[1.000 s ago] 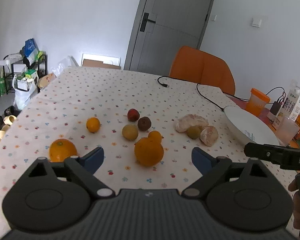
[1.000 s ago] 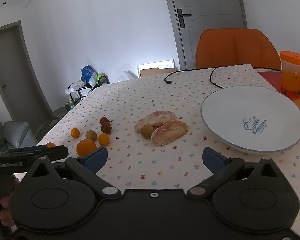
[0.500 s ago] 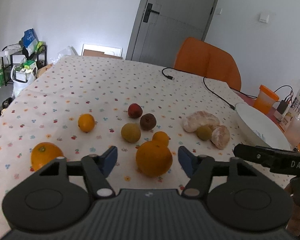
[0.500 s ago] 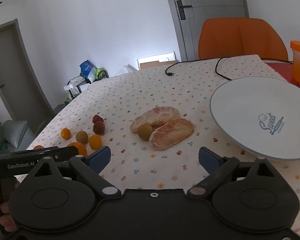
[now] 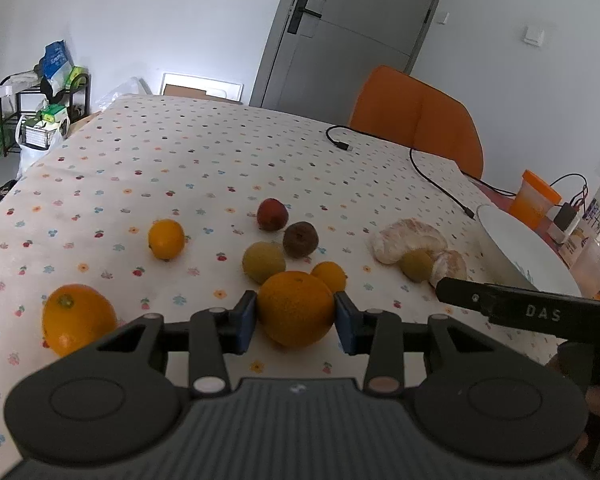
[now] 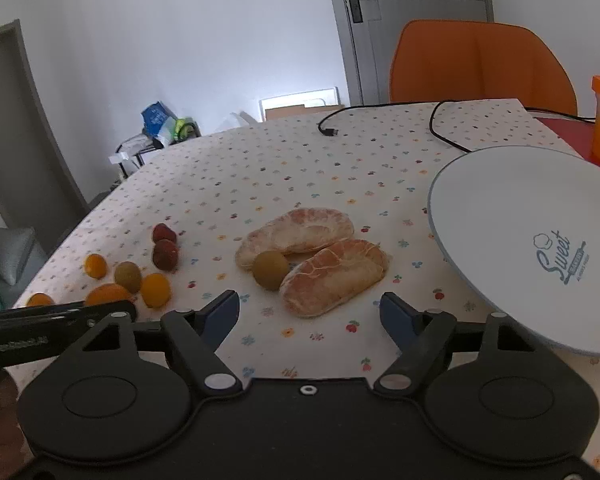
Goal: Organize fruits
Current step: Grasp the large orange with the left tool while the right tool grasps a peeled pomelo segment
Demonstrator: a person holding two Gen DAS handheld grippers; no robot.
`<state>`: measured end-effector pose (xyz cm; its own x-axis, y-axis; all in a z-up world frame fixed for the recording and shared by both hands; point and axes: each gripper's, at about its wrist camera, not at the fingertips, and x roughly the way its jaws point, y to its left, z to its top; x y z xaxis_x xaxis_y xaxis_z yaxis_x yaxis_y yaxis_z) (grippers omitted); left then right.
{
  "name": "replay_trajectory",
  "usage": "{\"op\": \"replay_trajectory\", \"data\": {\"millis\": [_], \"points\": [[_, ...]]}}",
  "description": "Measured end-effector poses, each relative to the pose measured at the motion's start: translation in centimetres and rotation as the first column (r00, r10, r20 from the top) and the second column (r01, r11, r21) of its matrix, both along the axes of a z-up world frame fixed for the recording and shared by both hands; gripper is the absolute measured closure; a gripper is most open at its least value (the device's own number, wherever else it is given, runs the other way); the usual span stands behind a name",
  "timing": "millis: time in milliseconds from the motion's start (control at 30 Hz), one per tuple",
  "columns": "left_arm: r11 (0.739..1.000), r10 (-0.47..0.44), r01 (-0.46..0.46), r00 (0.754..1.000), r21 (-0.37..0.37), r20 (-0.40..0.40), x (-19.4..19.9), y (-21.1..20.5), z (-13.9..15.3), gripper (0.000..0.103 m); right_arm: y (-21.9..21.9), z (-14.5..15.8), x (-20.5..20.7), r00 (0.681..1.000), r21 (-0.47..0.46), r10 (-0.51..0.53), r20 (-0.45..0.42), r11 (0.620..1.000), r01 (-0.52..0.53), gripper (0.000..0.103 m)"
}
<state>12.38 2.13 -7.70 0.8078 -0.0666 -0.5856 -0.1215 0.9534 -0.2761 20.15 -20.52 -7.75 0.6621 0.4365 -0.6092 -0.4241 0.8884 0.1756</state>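
Fruit lies scattered on a dotted tablecloth. My left gripper (image 5: pixel 295 322) has its jaws closing around a large orange (image 5: pixel 296 300), and both blue pads touch its sides. Just behind it are a small orange (image 5: pixel 330 275), a yellow-green fruit (image 5: pixel 263 262), a dark brown fruit (image 5: pixel 300 239) and a red one (image 5: pixel 273 214). My right gripper (image 6: pixel 308 316) is closing too, with its pads still wide apart and touching nothing. The nearer peeled pomelo piece (image 6: pixel 336 276) lies just ahead of its tips, beside a second piece (image 6: pixel 300 232) and a green fruit (image 6: pixel 271 269).
A white plate (image 6: pixel 520 220) sits at the right, close to my right gripper. Another large orange (image 5: pixel 78 318) and a small one (image 5: pixel 166 239) lie to the left. A black cable (image 5: pixel 432 176), an orange chair (image 5: pixel 416 120) and an orange-lidded cup (image 5: pixel 534 200) stand beyond.
My left gripper moved forward and down, and its jaws closed in from wide apart onto the large orange. My right gripper advanced toward the pomelo pieces while its jaws narrowed.
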Motion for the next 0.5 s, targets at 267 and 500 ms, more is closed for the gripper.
{"op": "replay_trajectory", "data": {"millis": [267, 500], "points": [[1.0, 0.017, -0.017, 1.0, -0.001, 0.007, 0.0, 0.4, -0.1, 0.063, 0.9, -0.3, 1.0, 1.0, -0.018, -0.002, 0.005, 1.0, 0.002, 0.034], [0.999, 0.035, -0.035, 0.999, -0.004, 0.006, -0.4, 0.7, 0.0, 0.063, 1.0, -0.5, 1.1, 0.999, -0.051, -0.014, 0.045, 0.999, 0.016, 0.055]]}}
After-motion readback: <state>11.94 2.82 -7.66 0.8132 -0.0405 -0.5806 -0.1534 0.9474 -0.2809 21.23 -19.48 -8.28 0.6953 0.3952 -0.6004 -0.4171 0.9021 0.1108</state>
